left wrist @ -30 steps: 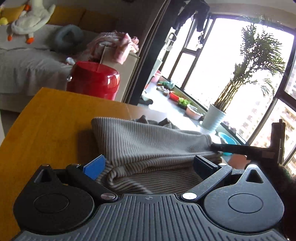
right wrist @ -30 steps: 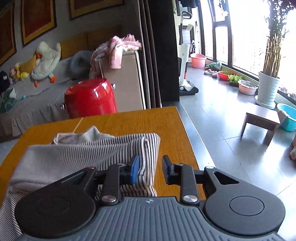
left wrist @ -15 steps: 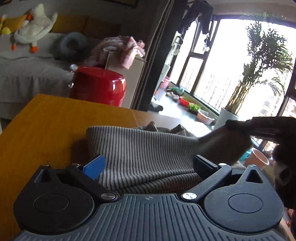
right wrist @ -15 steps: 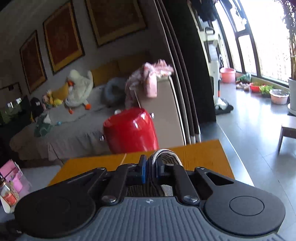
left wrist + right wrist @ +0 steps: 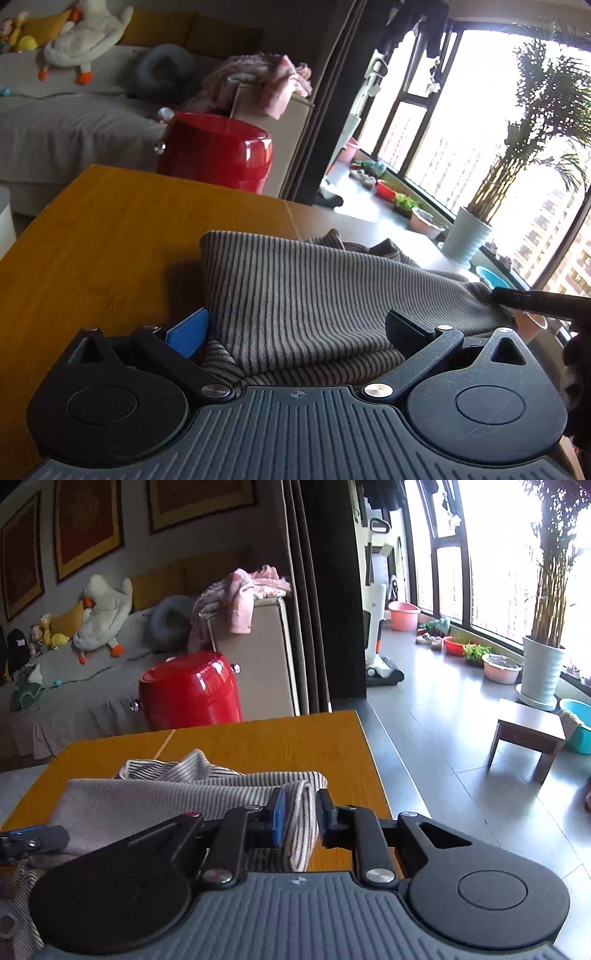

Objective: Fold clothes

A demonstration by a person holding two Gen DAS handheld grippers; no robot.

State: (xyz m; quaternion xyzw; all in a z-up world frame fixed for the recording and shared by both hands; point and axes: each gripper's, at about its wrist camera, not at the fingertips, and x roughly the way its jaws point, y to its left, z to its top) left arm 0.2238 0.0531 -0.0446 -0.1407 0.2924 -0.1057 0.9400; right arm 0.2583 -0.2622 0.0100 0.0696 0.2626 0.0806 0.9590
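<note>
A grey and white striped garment [image 5: 314, 291] lies folded on the wooden table [image 5: 110, 236]. My left gripper [image 5: 295, 328] stands open and wide at the garment's near edge, with the folded cloth between its fingers but not pressed. In the right wrist view the garment [image 5: 155, 805] lies to the left, and its folded right end stands up between the jaws of my right gripper [image 5: 300, 818]. Those jaws are opening and the pads no longer squeeze the fold. One right gripper finger [image 5: 535, 299] shows at the garment's right end in the left wrist view.
The table's right edge [image 5: 373, 775] drops to a grey floor with a low stool [image 5: 528, 734]. Beyond the far edge stand a red suitcase [image 5: 192, 694] and a sofa [image 5: 74, 686] with toys. A potted plant [image 5: 469, 240] stands by the window.
Half a second ago my right gripper was shut on the fold and held it up. Now it has come down to the table and its jaws have parted. The left gripper has barely moved.
</note>
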